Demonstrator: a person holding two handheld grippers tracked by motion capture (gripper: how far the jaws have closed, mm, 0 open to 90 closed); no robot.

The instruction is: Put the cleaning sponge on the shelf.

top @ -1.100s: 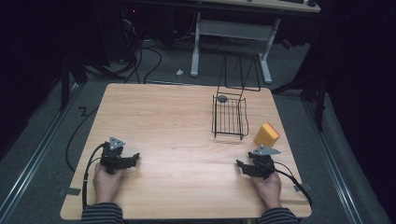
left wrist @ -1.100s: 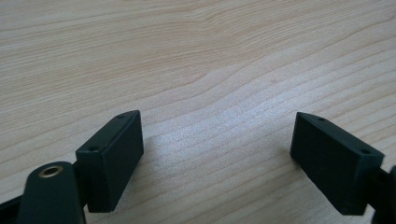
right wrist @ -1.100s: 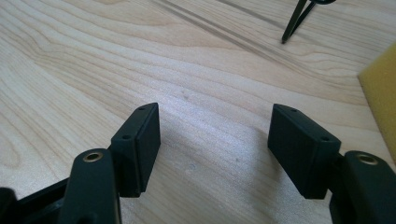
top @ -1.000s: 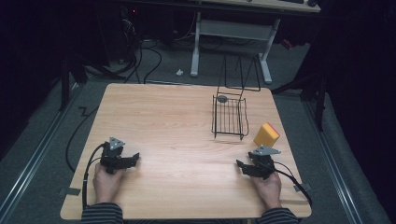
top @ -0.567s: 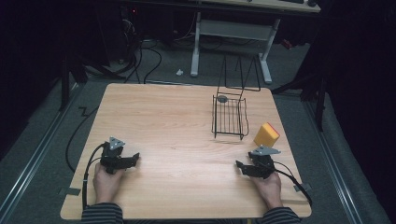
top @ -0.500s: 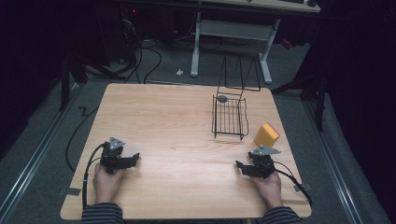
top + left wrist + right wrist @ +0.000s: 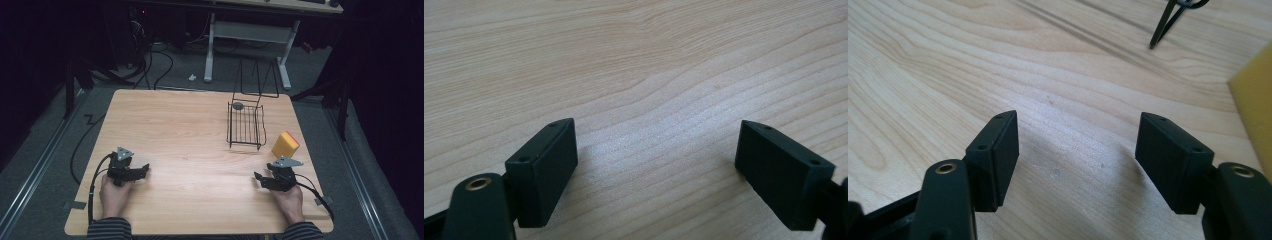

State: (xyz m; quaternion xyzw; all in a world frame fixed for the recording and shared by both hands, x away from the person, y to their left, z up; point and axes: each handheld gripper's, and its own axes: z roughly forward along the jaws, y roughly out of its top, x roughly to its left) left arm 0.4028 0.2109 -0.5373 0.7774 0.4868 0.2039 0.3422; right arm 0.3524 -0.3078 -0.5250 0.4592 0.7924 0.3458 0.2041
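Observation:
My left gripper [image 7: 144, 171] rests on the wooden table [image 7: 180, 130] near its front left, held by a hand, jaws pointing right. In the left gripper view the left gripper [image 7: 659, 150] is open, with bare wood between its jaws. My right gripper [image 7: 258, 178] lies at the front right, jaws pointing left. In the right gripper view the right gripper [image 7: 1078, 140] is open; its jaws have just been closing a little, with nothing between them. A yellow sponge [image 7: 285, 144] stands just behind the right gripper, and the sponge [image 7: 1255, 100] edges into the right gripper view.
A black wire basket [image 7: 246, 125] stands right of the table's centre with a small grey round thing [image 7: 238, 105] at its far corner. One basket leg [image 7: 1165, 22] crosses the top of the right gripper view. Cables and a desk frame [image 7: 250, 35] lie on the floor beyond the table.

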